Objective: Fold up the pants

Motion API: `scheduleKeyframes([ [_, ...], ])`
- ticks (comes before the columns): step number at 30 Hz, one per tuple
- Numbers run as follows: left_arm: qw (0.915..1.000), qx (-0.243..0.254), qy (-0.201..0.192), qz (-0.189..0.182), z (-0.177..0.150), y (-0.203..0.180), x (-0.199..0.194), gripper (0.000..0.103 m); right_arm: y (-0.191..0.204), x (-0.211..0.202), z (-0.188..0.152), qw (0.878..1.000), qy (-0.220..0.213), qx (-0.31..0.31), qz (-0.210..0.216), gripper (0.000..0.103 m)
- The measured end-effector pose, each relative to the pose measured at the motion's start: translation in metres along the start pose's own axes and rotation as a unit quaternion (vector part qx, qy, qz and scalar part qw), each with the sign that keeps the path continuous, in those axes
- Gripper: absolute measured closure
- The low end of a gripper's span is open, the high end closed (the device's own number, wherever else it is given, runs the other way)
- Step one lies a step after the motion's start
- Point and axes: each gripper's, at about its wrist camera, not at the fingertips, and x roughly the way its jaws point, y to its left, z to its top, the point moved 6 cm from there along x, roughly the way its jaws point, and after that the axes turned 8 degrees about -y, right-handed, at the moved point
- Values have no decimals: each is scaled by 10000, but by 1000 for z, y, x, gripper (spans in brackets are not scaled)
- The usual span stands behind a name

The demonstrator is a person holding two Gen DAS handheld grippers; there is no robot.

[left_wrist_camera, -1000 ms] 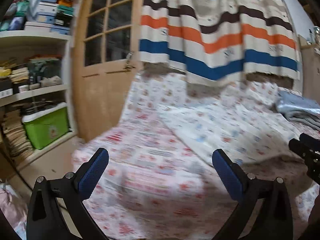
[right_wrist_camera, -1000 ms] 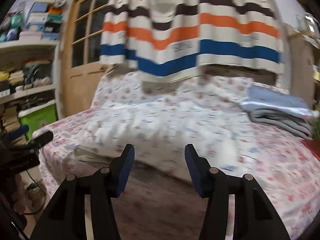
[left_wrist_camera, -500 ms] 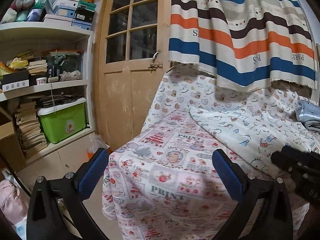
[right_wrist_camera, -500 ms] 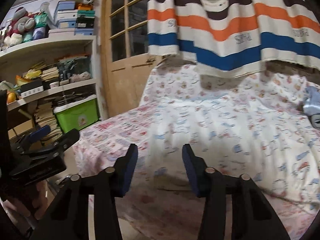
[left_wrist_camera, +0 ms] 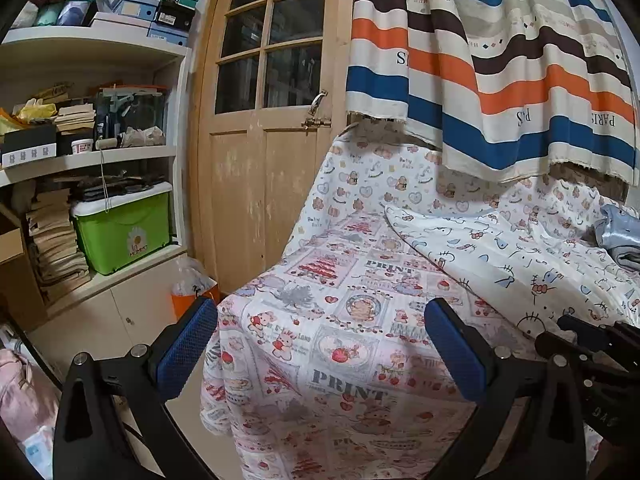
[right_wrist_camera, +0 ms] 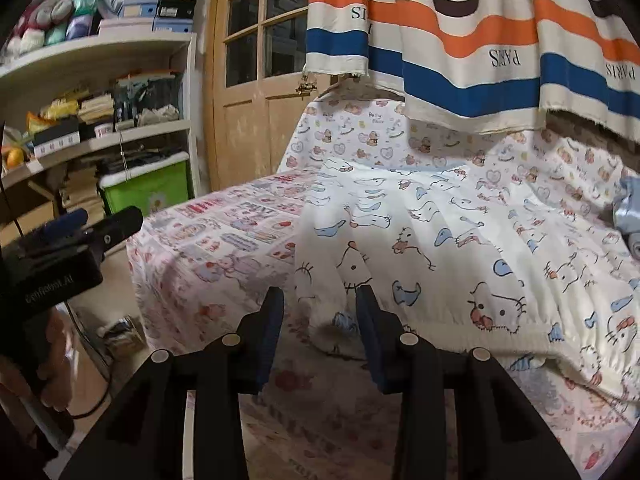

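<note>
Change since a second ago: both grippers have swung toward the left end of the bed, so the shelves and door now fill more of each view; the blur has settled.

Item, left gripper [left_wrist_camera: 320,354]: held over the bed's left corner, jaws spread wide, nothing between them. Blue pads [left_wrist_camera: 186,346] face each other above the bedsheet [left_wrist_camera: 340,320], a pink and white sheet printed with cartoon panels.

Item, right gripper [right_wrist_camera: 320,332]: held low at the front edge of the bed, jaws partly open with a narrow gap, gripping nothing. Its fingertips sit just short of the pants.

Item, pants [right_wrist_camera: 460,248]: white, printed with cartoon cats, lying spread flat on the bed, elastic waistband toward the front edge, right of the left gripper.

Item, striped cloth [left_wrist_camera: 500,72]: hangs above the back of the bed; orange, blue and brown bands.

Item, folded blue and grey clothes [left_wrist_camera: 620,236]: stacked at the bed's right end.

Item, wooden door [left_wrist_camera: 264,120] and shelves [left_wrist_camera: 92,152]: left of the bed, a green storage box [left_wrist_camera: 124,236] on a lower shelf.
</note>
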Motion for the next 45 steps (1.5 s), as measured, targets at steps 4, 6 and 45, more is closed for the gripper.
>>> scheduleKeyframes([
  [4,10000,33,-17,-25,2,-3,1,0,-9,-2,0,10000,5,82,-54,88],
  [6,9999,90,-33,-71,6,-6,2,0,-14,-3,3,9997,27,252,53,93],
  [45,8989,-1333,3722,-1891,48,-103,373,75,-56,-26,58,9927,-815,726,-504,94],
])
